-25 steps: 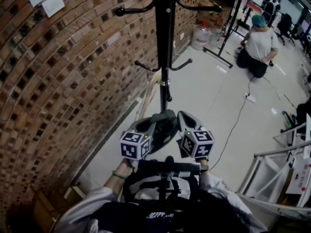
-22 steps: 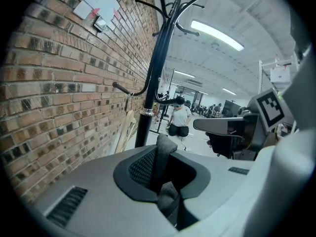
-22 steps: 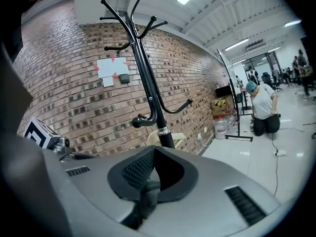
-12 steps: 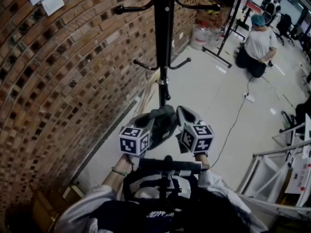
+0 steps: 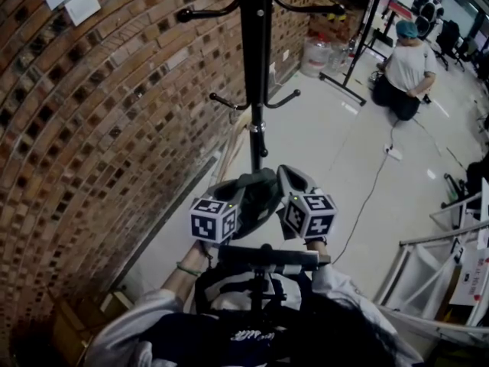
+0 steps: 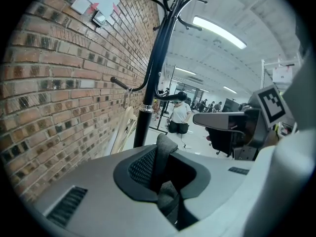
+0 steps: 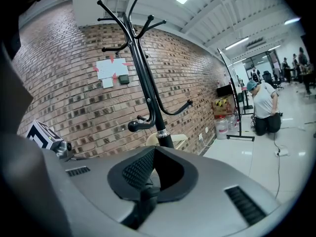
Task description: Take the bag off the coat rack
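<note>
By coat rack (image 5: 256, 67) | L fingers (image 6: 140, 169) clenched on grey strap (image 6: 165, 147) | R fingers (image 7: 138, 172) clenched together

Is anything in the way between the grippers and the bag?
Nothing visible is. The left gripper already pinches the bag, and the right gripper seems to grip it too. The coat rack hooks look bare.
</note>
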Demonstrator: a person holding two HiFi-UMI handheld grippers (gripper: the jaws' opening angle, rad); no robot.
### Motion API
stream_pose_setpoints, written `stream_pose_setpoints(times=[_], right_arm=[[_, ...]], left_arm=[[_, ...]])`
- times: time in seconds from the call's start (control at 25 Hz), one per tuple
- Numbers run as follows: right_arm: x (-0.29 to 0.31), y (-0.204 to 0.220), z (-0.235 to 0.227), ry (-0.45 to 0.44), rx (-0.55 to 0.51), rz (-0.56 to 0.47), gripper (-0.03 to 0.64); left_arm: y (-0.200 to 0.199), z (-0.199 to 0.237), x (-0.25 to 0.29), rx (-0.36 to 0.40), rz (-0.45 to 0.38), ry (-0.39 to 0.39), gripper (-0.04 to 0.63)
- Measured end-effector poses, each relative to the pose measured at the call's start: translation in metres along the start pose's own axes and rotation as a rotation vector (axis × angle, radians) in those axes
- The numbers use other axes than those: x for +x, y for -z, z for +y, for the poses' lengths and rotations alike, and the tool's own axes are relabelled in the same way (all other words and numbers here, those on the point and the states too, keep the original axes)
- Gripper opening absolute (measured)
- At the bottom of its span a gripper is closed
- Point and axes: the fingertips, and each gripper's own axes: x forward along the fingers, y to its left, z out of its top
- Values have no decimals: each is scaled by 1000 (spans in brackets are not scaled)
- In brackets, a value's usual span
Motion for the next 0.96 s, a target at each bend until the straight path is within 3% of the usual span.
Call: stream_pose_setpoints(times=[0.96], right_arm=[[1, 2, -18, 18, 14, 0, 3]], left_arm=[[-3, -6, 7, 22, 33, 1, 57]])
